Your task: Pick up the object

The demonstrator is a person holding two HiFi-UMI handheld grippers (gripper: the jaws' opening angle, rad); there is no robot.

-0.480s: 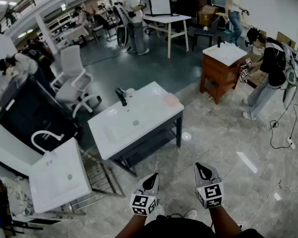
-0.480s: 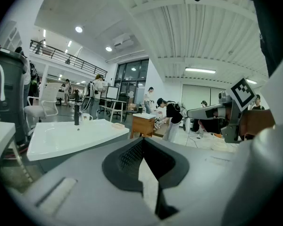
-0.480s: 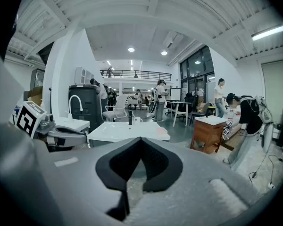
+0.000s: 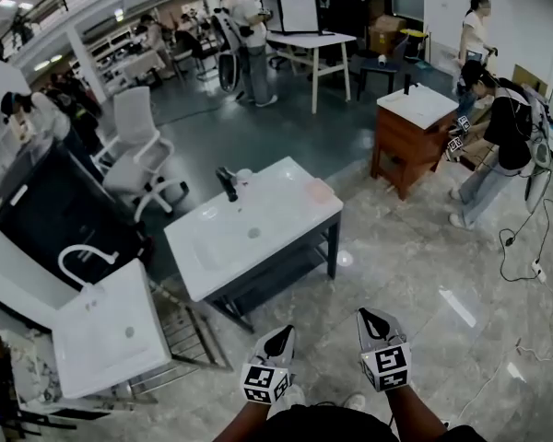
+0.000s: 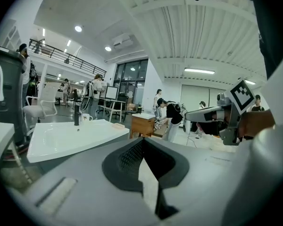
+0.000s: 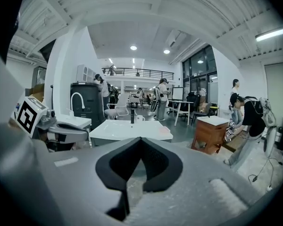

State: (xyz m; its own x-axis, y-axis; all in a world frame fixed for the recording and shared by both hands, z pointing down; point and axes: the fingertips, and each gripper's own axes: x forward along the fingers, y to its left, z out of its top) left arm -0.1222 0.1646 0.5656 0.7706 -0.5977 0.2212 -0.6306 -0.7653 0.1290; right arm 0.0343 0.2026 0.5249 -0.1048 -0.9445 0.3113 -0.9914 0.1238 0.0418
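A white sink counter (image 4: 286,205) stands ahead of me on the tiled floor. It carries a black faucet (image 4: 226,182), a white cup (image 4: 242,174) and a small pink object (image 4: 319,188) near its right corner. My left gripper (image 4: 281,335) and right gripper (image 4: 376,319) hover low at the bottom of the head view, well short of the counter, both shut with nothing between the jaws. The left gripper view shows the closed left gripper (image 5: 142,140) with the faucet (image 5: 77,114) and cup (image 5: 86,117) far off. The right gripper (image 6: 140,139) points at the counter and the pink object (image 6: 165,130).
A second white basin (image 4: 111,325) and a metal rack (image 4: 189,339) sit at my left. A wooden cabinet (image 4: 410,122) with a person (image 4: 502,127) bent beside it stands at the right. Cables (image 4: 525,247) trail on the floor there. A white office chair (image 4: 138,145) is behind the counter.
Both grippers stay shut in nearly the same place; the view has shifted slightly. A person standing at the far right back has moved to the right.
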